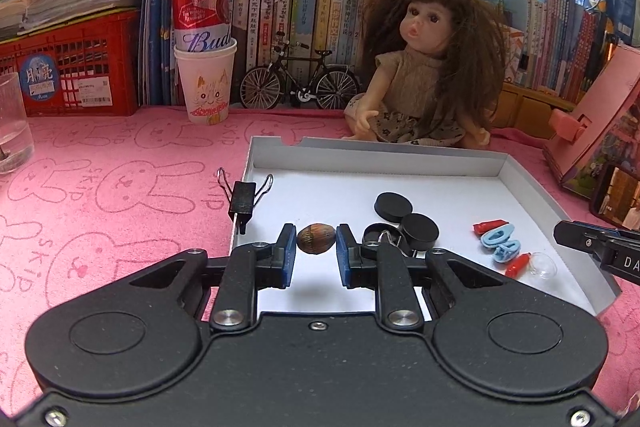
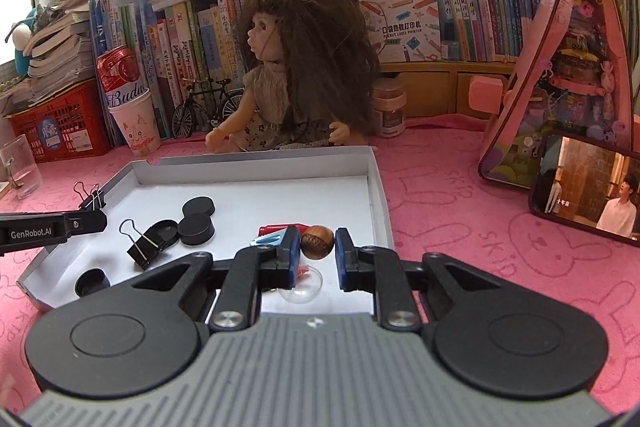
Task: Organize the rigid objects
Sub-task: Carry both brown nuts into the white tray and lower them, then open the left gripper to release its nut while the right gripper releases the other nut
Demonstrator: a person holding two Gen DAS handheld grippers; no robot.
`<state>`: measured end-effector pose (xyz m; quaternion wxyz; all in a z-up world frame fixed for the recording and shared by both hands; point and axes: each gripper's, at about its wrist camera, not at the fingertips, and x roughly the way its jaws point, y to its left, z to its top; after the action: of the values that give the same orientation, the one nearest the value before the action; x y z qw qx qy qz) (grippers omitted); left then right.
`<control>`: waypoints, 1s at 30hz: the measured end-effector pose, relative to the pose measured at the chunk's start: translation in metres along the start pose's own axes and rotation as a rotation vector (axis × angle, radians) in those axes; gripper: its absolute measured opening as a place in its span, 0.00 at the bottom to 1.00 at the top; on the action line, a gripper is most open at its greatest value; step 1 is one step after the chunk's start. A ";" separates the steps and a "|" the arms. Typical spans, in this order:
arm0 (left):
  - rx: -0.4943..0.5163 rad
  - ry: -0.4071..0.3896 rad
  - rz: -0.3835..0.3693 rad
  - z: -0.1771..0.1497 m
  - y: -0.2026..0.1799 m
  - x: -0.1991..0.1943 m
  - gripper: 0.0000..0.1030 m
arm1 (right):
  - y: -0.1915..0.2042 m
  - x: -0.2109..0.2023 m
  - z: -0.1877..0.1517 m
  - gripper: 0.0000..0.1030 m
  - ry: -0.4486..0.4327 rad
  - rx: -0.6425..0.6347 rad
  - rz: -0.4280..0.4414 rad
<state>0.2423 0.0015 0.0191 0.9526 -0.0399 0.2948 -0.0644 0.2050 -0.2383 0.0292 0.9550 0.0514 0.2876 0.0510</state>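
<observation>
A shallow white tray (image 1: 400, 163) (image 2: 256, 167) lies on the pink cloth. In it are black round caps (image 1: 394, 205) (image 2: 198, 207), a black binder clip (image 2: 146, 247), red and light-blue plastic pieces (image 1: 500, 243) (image 2: 276, 233) and a clear dome (image 1: 544, 265) (image 2: 304, 287). Another binder clip (image 1: 243, 199) (image 2: 92, 201) sits at the tray's left rim. My left gripper (image 1: 316, 247) is shut on a brown walnut-like nut (image 1: 316, 238) above the tray. My right gripper (image 2: 318, 247) is shut on a second brown nut (image 2: 317, 241) over the tray's right front.
A doll (image 1: 420, 67) (image 2: 296, 67) sits behind the tray. A paper cup holding a red can (image 1: 206, 67), a model bicycle (image 1: 300, 83), a red crate (image 1: 68, 67) and a glass (image 1: 12, 123) stand at the back left. A pink toy house (image 2: 560, 67) and a phone (image 2: 588, 187) are to the right.
</observation>
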 end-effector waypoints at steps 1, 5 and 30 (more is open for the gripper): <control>-0.004 0.004 0.000 0.000 -0.001 0.003 0.19 | -0.001 0.003 0.001 0.22 0.007 0.012 0.002; 0.013 0.009 0.001 -0.001 -0.007 0.008 0.19 | -0.002 0.012 0.000 0.22 0.026 0.031 0.002; 0.070 0.021 0.027 -0.010 -0.015 0.015 0.21 | -0.002 0.025 -0.006 0.27 0.056 0.017 -0.016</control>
<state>0.2470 -0.0159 0.0044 0.9511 -0.0019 0.3026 -0.0624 0.2230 -0.2368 0.0102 0.9465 0.0559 0.3150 0.0420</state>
